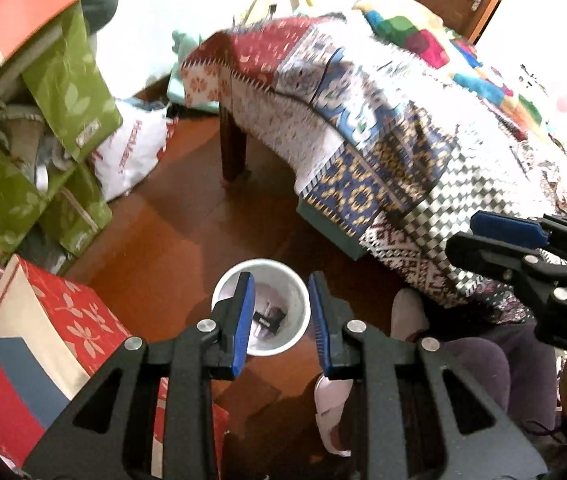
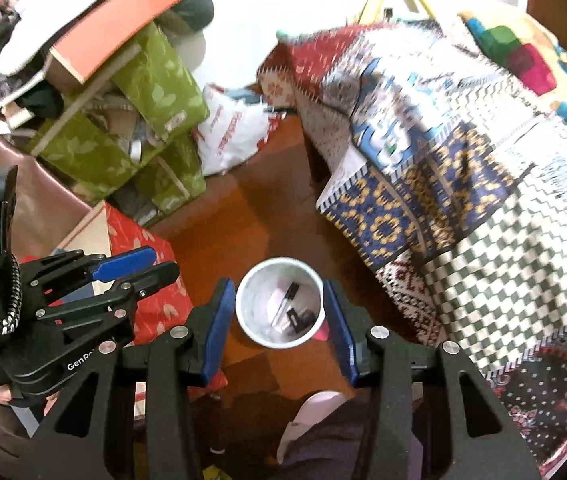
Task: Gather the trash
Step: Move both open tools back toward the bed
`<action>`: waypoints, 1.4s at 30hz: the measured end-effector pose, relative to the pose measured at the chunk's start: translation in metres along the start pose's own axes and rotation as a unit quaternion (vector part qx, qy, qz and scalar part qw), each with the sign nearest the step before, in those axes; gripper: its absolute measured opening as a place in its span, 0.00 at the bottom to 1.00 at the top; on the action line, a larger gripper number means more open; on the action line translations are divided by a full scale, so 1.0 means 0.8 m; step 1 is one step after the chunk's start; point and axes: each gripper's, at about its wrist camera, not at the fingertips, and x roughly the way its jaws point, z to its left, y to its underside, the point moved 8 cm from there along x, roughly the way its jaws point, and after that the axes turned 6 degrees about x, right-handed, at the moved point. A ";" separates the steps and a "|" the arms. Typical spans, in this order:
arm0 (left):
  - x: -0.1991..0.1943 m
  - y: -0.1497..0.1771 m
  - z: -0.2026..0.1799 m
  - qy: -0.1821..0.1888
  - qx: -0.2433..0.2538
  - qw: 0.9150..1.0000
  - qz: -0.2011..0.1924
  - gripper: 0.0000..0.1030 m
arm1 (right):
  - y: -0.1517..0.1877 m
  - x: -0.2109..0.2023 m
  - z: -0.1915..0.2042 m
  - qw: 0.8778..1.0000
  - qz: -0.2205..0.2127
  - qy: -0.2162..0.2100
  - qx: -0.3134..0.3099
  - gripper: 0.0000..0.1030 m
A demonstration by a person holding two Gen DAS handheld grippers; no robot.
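Note:
A white trash bin [image 1: 297,296] stands on the brown wooden floor, seen from above in both wrist views. Inside it lie dark bits of trash [image 1: 269,318] and a thin pen-like stick [image 2: 286,300] on pale scraps. My left gripper [image 1: 281,279] hovers over the bin, open, with nothing between its blue pads. Also above the bin [image 2: 253,300], my right gripper [image 2: 277,284] is open wider and holds nothing. Each gripper shows in the other's view: the right gripper [image 1: 499,236] at the right edge, the left gripper [image 2: 143,266] at the left.
A bed with a patchwork blanket [image 1: 383,128] fills the right side. Green leaf-print boxes [image 1: 63,80] and a red flowered box [image 1: 79,320] are stacked on the left, with a white plastic bag [image 1: 131,152] behind. A person's foot in a white slipper [image 1: 329,404] is beside the bin.

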 end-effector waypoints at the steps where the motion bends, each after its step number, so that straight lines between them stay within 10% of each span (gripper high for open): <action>1: -0.009 -0.005 -0.006 -0.004 0.007 1.000 -0.008 0.25 | -0.001 -0.009 -0.003 1.000 -0.009 0.001 0.001 0.41; 22: -0.124 -0.116 -0.209 0.031 0.114 0.983 -0.142 0.29 | -0.006 -0.246 -0.152 0.972 -0.213 0.070 0.069 0.41; 42: -0.041 -0.196 -0.439 0.099 0.210 0.965 -0.126 0.34 | 0.039 -0.322 -0.391 0.932 -0.257 0.161 0.201 0.41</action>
